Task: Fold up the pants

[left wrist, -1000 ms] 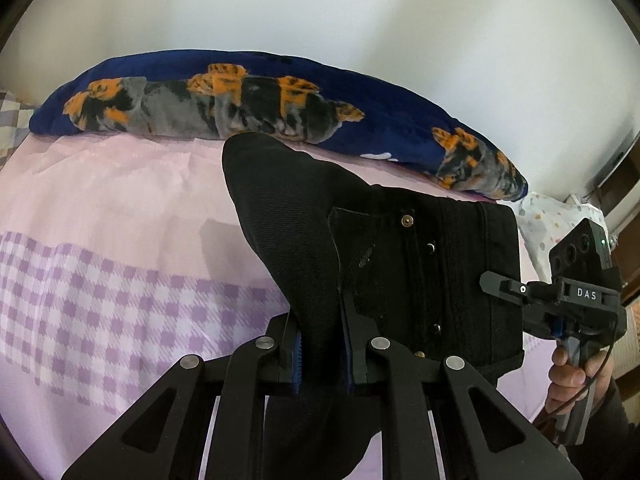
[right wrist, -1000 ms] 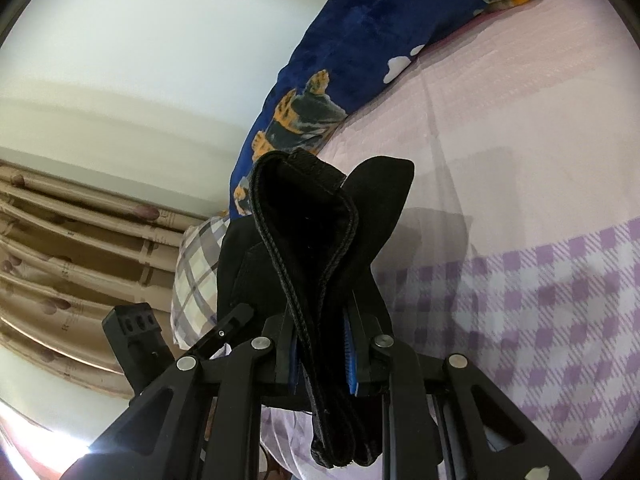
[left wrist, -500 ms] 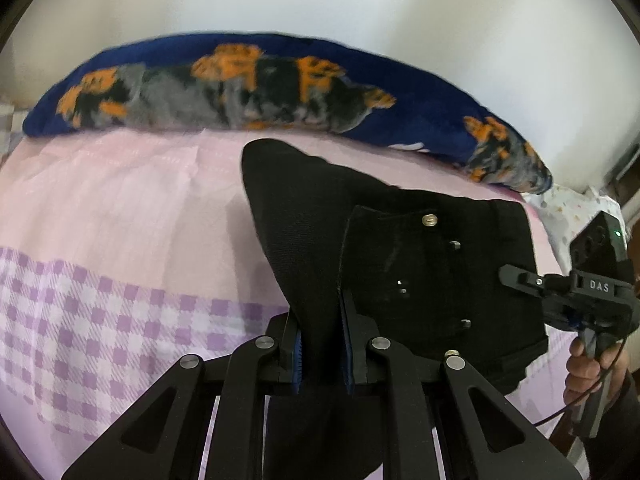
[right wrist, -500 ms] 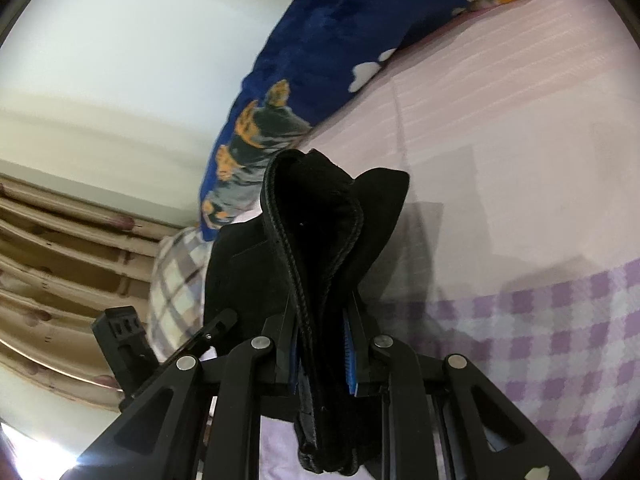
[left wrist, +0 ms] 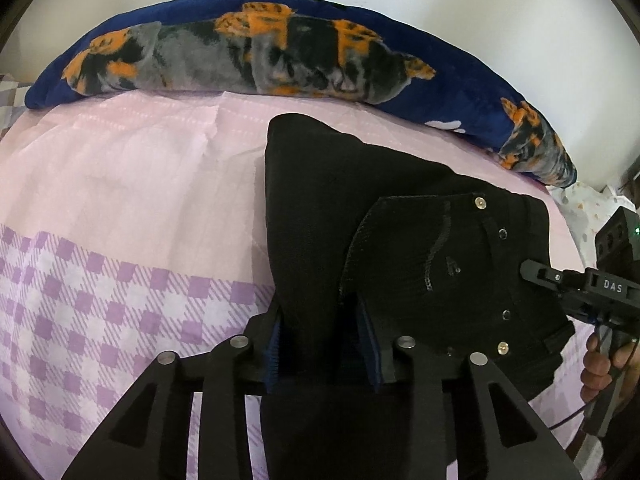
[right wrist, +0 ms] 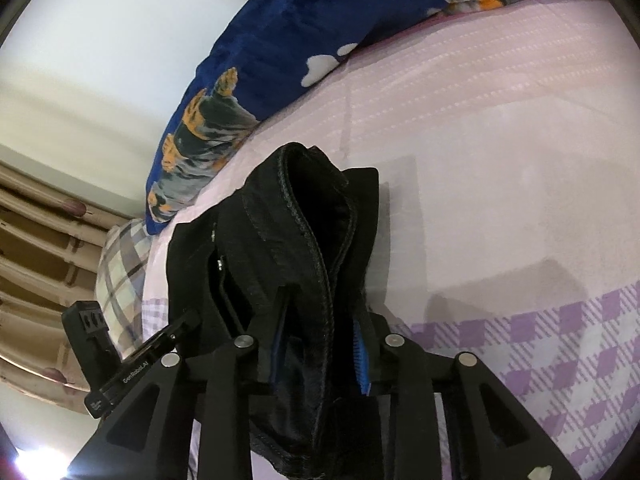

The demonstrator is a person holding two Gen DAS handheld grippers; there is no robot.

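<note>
Your left claw (left wrist: 324, 344) and right claw (right wrist: 320, 344) are both opening, black pants (left wrist: 400, 240) between each pair of pads, on the bed (left wrist: 120, 200) below the blue pillow (left wrist: 240, 60). Only the right view shows curtains (right wrist: 32, 240); only the left shows your hand (left wrist: 600, 364).

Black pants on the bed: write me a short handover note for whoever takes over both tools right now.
Left tool: jaws opening, fold of the black pants between its pads.
Right tool: jaws opening, thick waistband edge between them.
Pants: bunched on the pink and purple checked bedsheet, in front of the blue dog-print blanket.
Done: pants lie doubled over on the bed, buttoned fly facing up.
Left: let go fully, draw both tools clear, flatten the fold; check whether another fold is needed.
</note>
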